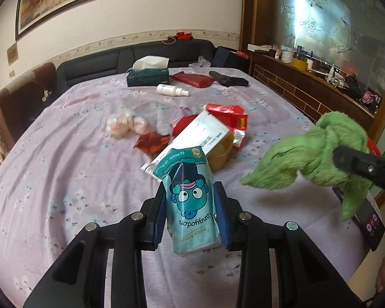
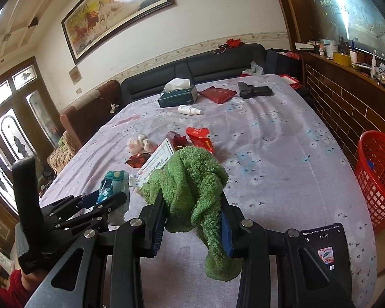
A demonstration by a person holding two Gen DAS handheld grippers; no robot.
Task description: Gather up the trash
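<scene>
My left gripper (image 1: 190,192) is shut on a teal tissue pack (image 1: 190,200) with a cartoon face, held above the bed; it also shows in the right wrist view (image 2: 113,187). My right gripper (image 2: 193,205) is shut on a green fluffy cloth (image 2: 192,179), which hangs between the fingers; the cloth shows at the right of the left wrist view (image 1: 313,151). Trash lies mid-bed: red wrappers (image 1: 228,118), a white flat box (image 1: 192,136), a yellow item (image 1: 220,151), a crumpled plastic bag (image 1: 123,124). A red basket (image 2: 377,174) stands right of the bed.
The bed has a lilac flowered sheet (image 1: 64,166). At its far end lie a green tissue box (image 1: 147,77), a white spray bottle (image 1: 172,89), a red pouch (image 1: 192,79) and a black object (image 1: 228,79). A wooden shelf (image 1: 308,87) runs along the right.
</scene>
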